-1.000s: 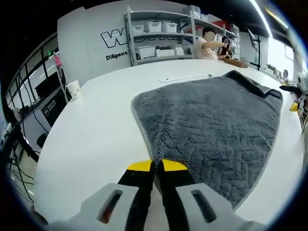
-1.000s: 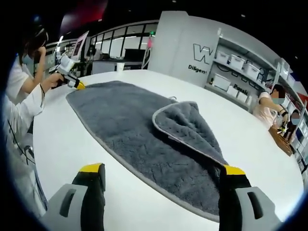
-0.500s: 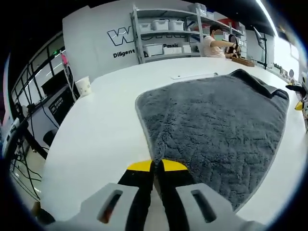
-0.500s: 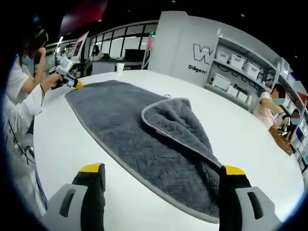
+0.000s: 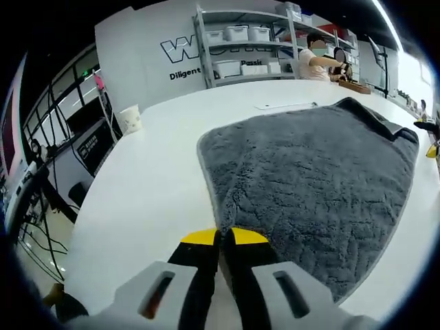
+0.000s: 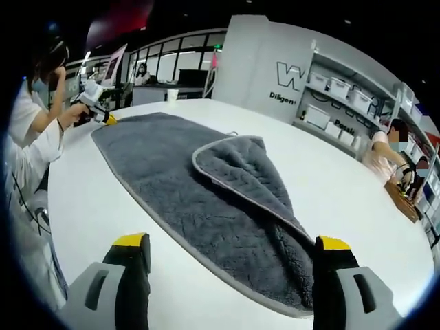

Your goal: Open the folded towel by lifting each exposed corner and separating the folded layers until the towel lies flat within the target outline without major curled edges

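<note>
Your left gripper [image 5: 225,237] pinches the towel [image 5: 309,179] corner, anchoring it on the counter [image 5: 144,185]; your right gripper [image 6: 227,244] hangs wide open, nothing between its jaws, facing the folded flap [image 6: 240,168].

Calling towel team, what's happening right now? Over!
Left hand-held gripper shut on towel corner. Right hand-held gripper open. One flap folded over. Nothing blocking.

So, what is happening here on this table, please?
A person is unfolding a grey fluffy towel on a white table with two handheld grippers. The left gripper is shut on the towel's near edge. The right gripper is open, its jaws on either side of the towel's end. One folded flap lies over the middle, so the towel is not flat yet.
</note>
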A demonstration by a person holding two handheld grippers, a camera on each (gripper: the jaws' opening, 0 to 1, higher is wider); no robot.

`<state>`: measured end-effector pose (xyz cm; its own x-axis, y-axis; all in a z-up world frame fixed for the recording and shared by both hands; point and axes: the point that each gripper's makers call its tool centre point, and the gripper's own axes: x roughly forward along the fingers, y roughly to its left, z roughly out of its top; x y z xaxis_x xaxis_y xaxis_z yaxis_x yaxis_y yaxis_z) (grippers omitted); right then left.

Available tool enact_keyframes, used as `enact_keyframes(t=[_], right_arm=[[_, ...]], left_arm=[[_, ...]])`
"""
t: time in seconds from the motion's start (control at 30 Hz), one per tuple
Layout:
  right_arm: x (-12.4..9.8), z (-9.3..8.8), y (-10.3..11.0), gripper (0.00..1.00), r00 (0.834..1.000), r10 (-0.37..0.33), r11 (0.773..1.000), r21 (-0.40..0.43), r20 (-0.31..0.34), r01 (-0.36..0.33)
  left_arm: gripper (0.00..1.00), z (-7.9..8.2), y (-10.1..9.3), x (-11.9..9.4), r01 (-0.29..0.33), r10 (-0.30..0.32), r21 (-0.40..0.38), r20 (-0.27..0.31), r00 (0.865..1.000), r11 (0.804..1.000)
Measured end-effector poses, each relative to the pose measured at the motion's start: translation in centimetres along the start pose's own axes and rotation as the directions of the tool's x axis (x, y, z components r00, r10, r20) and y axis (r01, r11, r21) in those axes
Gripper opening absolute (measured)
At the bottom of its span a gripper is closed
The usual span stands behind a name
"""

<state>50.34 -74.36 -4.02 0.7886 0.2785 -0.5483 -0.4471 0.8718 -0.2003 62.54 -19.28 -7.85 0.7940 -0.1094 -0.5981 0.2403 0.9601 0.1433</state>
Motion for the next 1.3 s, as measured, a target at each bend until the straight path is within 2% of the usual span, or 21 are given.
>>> enact_keyframes(t=[0.17,0.27,0.43,0.53,0.67,0.77,0.8,0.9,1.0,1.1,1.3], right_arm=[[-0.1,0.0,0.0,0.98,1.000,-0.002,1.000,0.001,0.002,0.002],[-0.1,0.0,-0.1,0.99,1.000,-0.005,1.000,0.003,0.001,0.005],[-0.1,-0.1,0.0,0.99,1.000,-0.001,1.000,0.000,0.000,0.001],[-0.1,-0.1,0.0,0.99,1.000,0.000,1.000,0.002,0.000,0.000],[-0.2,-0.1,-0.1,0.99,1.000,-0.006,1.000,0.004,0.000,0.006],[-0.3,0.0,-0.1,0.99,1.000,-0.007,1.000,0.005,0.004,0.007],[-0.4,0.0,-0.1,0.99,1.000,-0.007,1.000,0.005,0.005,0.007],[-0.3,0.0,-0.1,0.99,1.000,-0.006,1.000,0.003,0.005,0.006],[-0.3,0.0,-0.1,0.99,1.000,-0.005,1.000,0.006,0.004,0.005],[-0.2,-0.3,0.0,0.99,1.000,-0.002,1.000,0.002,-0.008,0.002],[-0.2,-0.3,-0.4,0.99,1.000,-0.013,1.000,0.011,-0.008,0.013]], left_arm=[[0.18,0.4,0.3,-0.7,-0.017,0.017,-0.017,0.016,1.000,1.000],[0.29,1.0,0.0,-1.1,0.016,-0.013,-0.061,0.038,0.999,0.998],[0.42,1.9,-0.5,-1.3,0.037,-0.032,-0.069,0.062,0.998,0.997],[0.46,2.6,-1.6,-1.6,0.079,-0.071,-0.088,0.094,0.993,0.993],[0.67,3.0,-3.2,-1.7,0.127,-0.119,-0.075,0.103,0.987,0.989],[0.68,3.4,-4.1,-2.0,0.168,-0.159,-0.071,0.122,0.980,0.983],[0.71,3.5,-4.5,-2.2,0.188,-0.178,-0.072,0.128,0.976,0.980],[0.84,3.6,-5.1,-2.3,0.215,-0.207,-0.053,0.118,0.971,0.975],[0.89,3.2,-5.3,-2.3,0.212,-0.208,-0.044,0.084,0.975,0.976],[0.99,3.3,-5.2,-2.2,0.207,-0.203,-0.041,0.088,0.975,0.978],[0.99,3.3,-5.5,-2.0,0.216,-0.215,-0.001,0.073,0.974,0.976]])
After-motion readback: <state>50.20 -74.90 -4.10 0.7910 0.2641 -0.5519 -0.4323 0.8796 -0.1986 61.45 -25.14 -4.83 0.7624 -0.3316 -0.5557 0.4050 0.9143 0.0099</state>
